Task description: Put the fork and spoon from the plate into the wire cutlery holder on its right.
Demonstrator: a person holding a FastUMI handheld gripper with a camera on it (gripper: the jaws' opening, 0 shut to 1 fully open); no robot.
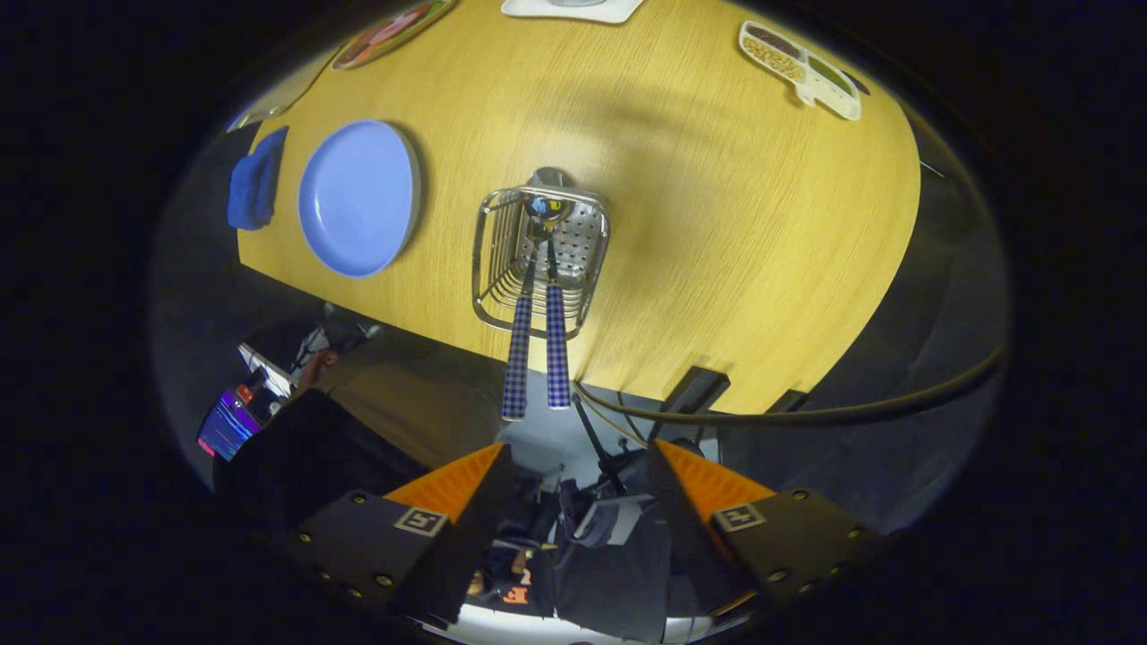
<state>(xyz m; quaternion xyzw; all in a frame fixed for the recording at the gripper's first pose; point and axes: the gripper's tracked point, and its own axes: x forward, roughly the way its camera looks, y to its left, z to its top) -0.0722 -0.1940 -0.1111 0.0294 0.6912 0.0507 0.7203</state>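
I look down from high above the wooden table (717,233). The wire cutlery holder (540,255) stands ahead of my fingers. Two utensils with blue checked handles stand side by side in it, one (517,363) on the left and one (557,354) on the right, handles sticking up toward me. I cannot tell which is the fork and which the spoon. The blue plate (358,199) lies bare to the holder's left. My gripper (578,461) is open, well above the handles, with nothing between the fingers.
A blue cloth (257,179) lies left of the plate at the table's edge. A divided snack tray (800,68) sits far right, a white dish (573,9) and an oval platter (387,34) at the far side. A cable (806,414) hangs below the near edge.
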